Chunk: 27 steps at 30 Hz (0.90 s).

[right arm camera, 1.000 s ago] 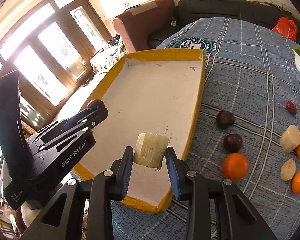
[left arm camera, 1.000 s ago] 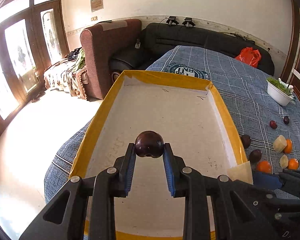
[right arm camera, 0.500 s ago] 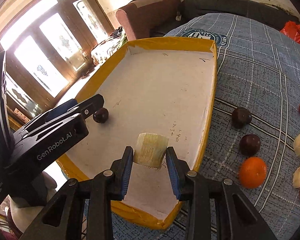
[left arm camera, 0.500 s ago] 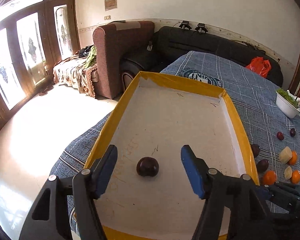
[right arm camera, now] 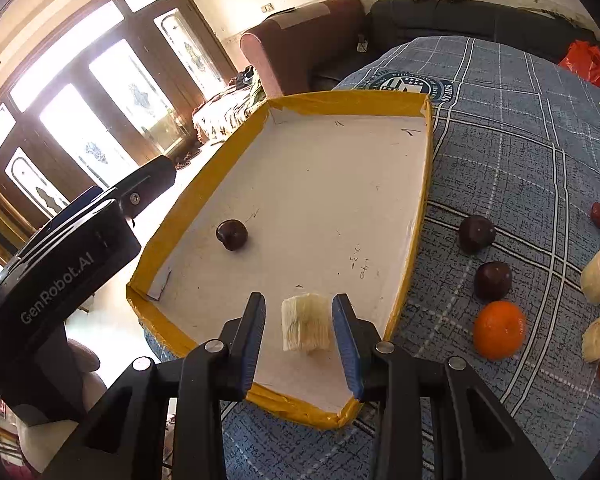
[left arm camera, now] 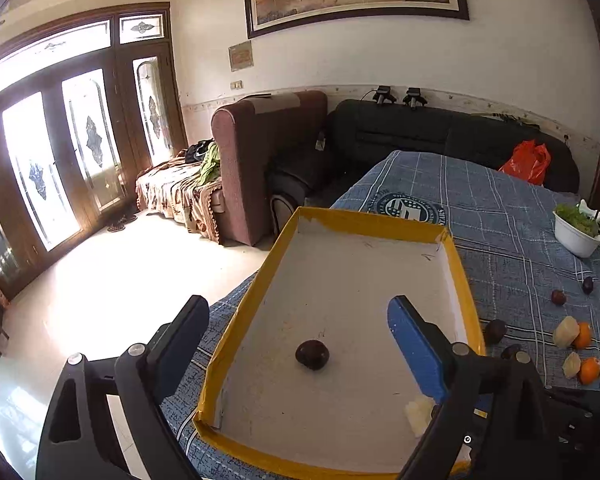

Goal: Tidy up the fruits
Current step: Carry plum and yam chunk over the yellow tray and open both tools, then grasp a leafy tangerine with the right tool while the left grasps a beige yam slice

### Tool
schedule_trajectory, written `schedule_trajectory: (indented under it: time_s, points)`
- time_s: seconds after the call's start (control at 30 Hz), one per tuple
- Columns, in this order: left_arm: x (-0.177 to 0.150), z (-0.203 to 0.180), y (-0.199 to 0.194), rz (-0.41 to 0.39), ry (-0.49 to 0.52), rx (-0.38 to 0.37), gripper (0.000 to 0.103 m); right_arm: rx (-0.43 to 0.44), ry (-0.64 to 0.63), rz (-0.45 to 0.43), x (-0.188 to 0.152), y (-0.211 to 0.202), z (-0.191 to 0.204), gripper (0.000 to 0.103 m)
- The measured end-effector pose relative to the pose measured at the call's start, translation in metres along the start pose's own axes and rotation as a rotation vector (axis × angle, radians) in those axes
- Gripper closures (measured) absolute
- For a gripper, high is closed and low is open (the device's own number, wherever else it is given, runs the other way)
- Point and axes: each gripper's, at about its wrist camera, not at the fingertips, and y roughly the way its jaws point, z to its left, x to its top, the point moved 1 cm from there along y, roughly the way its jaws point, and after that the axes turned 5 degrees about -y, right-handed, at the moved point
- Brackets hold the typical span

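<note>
Sorting fruit into the yellow-rimmed white cardboard tray
Left gripper opening, empty above the dark round plum; right gripper loosely flanks the pale fruit chunk, apparently for release.

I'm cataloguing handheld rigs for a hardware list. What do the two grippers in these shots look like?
Both are black plastic with angular, open-framed linkage arms joined by silver round-headed pins. Each finger ends in a flat blue ribbed pad. The left gripper, seen from the right wrist view, has a boxy black body with "GenRobot.AI" in pale lettering. The right gripper matches. No cables or sleeves show.
</note>
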Motion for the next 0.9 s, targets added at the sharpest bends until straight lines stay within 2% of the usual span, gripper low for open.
schedule_trajectory:
  time_s: [0.53, 0.9]
  points:
    - [0.002, -0.036, -0.040, -0.075, 0.082, -0.024, 0.010, -0.010, 0.116, -0.087, -0.035, -0.057, -0.036, 0.063]
    - [-0.006, -0.073, -0.043, -0.051, 0.156, -0.079, 0.010, -0.011, 0.194, -0.136, -0.053, -0.085, -0.072, 0.062]
